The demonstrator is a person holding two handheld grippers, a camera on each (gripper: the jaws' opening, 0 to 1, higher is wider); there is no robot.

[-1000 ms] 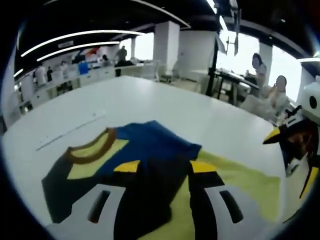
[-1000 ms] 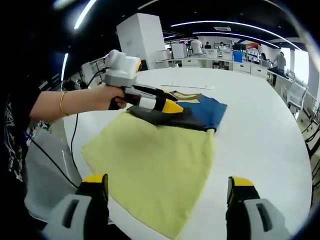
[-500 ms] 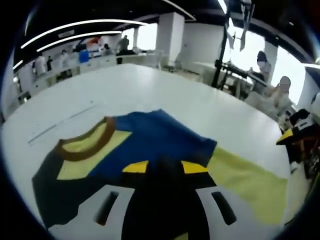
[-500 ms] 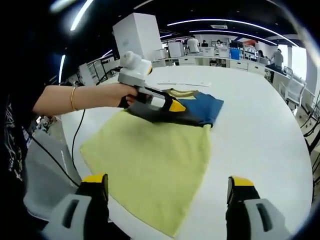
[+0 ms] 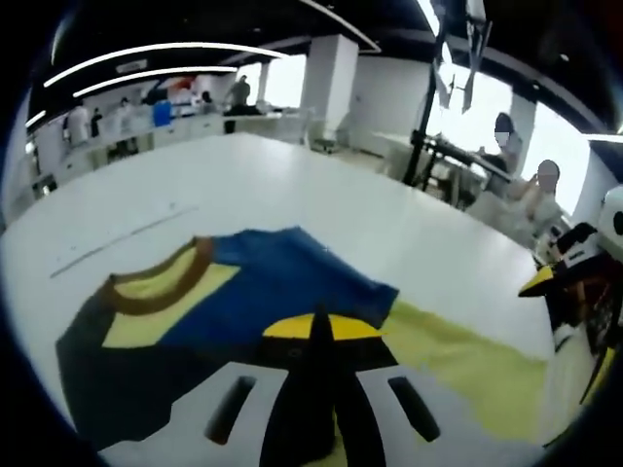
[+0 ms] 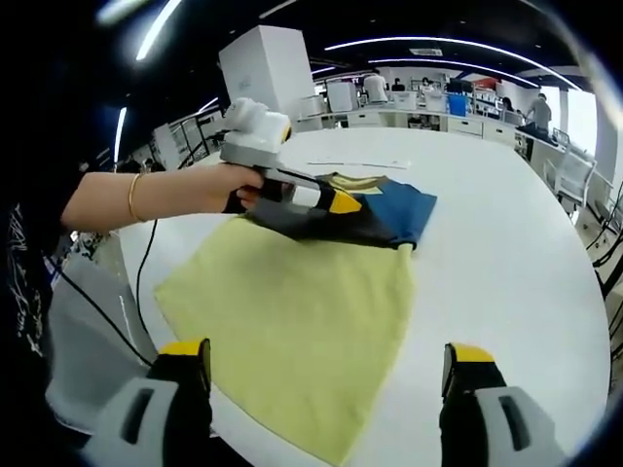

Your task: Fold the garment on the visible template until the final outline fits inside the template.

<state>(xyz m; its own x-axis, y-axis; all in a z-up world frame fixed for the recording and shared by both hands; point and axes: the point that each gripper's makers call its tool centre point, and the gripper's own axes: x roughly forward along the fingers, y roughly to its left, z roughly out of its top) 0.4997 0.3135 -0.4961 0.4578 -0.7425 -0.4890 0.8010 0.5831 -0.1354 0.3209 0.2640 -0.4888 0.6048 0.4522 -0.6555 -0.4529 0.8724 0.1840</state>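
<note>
Garment (image 6: 375, 216) lies folded at the far end of the yellow template (image 6: 302, 311) on the white counter (image 6: 506, 253); blue, dark grey and yellow panels, brown collar.

Right gripper view: whole template is visible, a yellow sheet stretching from the garment toward the camera. Also the person's hand (image 6: 219, 185) and forearm with a bracelet (image 6: 132, 197), reaching in from the left, holding the left hand-held gripper (image 6: 336, 204) low and nearly flat over the garment's dark part. Right hand-held gripper (image 6: 326, 365): jaws wide apart, holding nothing, hanging over the near edge of the template, well apart from the garment.

Left gripper view: close look at the garment (image 5: 243, 292), with its brown collar (image 5: 156, 287), blue panel and dark panel near the camera; template (image 5: 467, 355) shows as a yellow strip to the right. Left hand-held gripper (image 5: 321, 326) has its yellow tips drawn together to a thin gap, with dark cloth around them; can't tell if cloth is actually pinched. Right hand-held gripper (image 5: 569, 292) sits at the right edge of this view.

Versus 1.0 s ago: left jaws were well apart, 0.5 s ago narrower, now nearly touching. Garment and template lie as before. Right hand-held gripper unchanged.
</note>
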